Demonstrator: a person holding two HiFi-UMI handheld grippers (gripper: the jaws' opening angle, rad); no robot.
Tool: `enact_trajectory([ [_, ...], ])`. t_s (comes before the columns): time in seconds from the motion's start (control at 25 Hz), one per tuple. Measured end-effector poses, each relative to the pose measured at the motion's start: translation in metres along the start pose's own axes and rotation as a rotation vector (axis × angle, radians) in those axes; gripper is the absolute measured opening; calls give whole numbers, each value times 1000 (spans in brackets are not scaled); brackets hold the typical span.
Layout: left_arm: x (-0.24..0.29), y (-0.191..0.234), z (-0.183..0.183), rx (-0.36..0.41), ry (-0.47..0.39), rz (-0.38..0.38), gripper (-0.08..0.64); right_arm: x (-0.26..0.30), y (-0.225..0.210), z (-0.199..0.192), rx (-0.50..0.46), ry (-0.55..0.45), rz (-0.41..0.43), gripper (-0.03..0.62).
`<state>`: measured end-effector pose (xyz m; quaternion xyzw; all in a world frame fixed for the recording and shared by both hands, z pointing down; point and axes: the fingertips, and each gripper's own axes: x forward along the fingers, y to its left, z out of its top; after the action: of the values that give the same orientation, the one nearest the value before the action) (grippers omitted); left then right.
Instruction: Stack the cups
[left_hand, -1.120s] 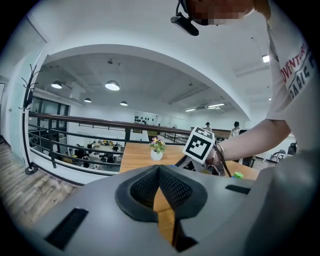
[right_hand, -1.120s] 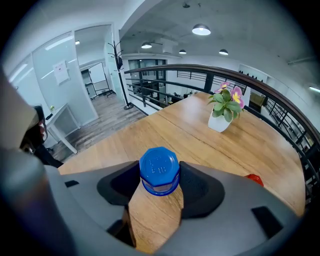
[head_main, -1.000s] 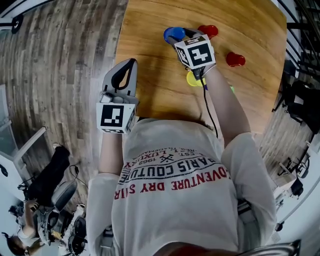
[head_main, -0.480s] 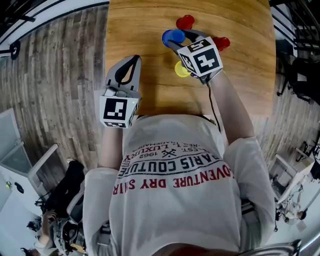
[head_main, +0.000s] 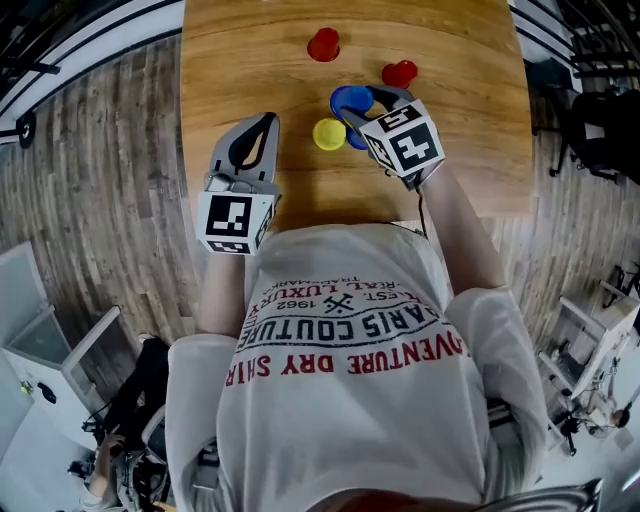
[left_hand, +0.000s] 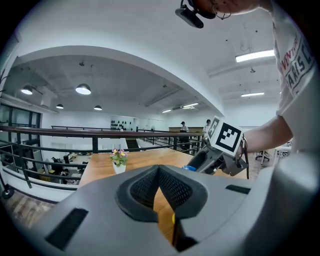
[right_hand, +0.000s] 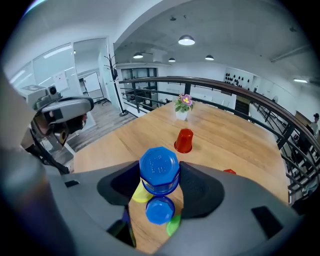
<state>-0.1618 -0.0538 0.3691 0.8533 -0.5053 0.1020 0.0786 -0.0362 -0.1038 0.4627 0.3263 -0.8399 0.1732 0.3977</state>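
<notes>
Right gripper (right_hand: 159, 181) clamped on upside-down blue cup (right_hand: 159, 167), toward near edge of table (head_main: 230, 60). Second blue cup (right_hand: 160, 210) below it. Green cup (right_hand: 172, 226) mostly hidden behind jaw. Left gripper (left_hand: 159, 170) jaws together, empty.

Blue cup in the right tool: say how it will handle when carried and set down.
The blue cup looks undeformed between the right tool's pads, so it is probably stiff plastic. It is small and hollow, so likely light. Its glossy, tapered sides might let it slip.

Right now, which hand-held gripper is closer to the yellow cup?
Right. The right hand-held gripper, holding a blue cup, is just beside the yellow cup; the left hand-held gripper is farther off, on its other side.
</notes>
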Motion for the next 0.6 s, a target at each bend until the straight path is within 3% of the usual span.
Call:
enact_trajectory([
  [0.28, 14, -25, 4, 0, 15, 0, 14, -12, -2, -34, -22, 41, 40, 259],
  [0.6, 12, -42, -6, -9, 45, 20, 14, -13, 9, -41, -78, 41, 84, 259],
])
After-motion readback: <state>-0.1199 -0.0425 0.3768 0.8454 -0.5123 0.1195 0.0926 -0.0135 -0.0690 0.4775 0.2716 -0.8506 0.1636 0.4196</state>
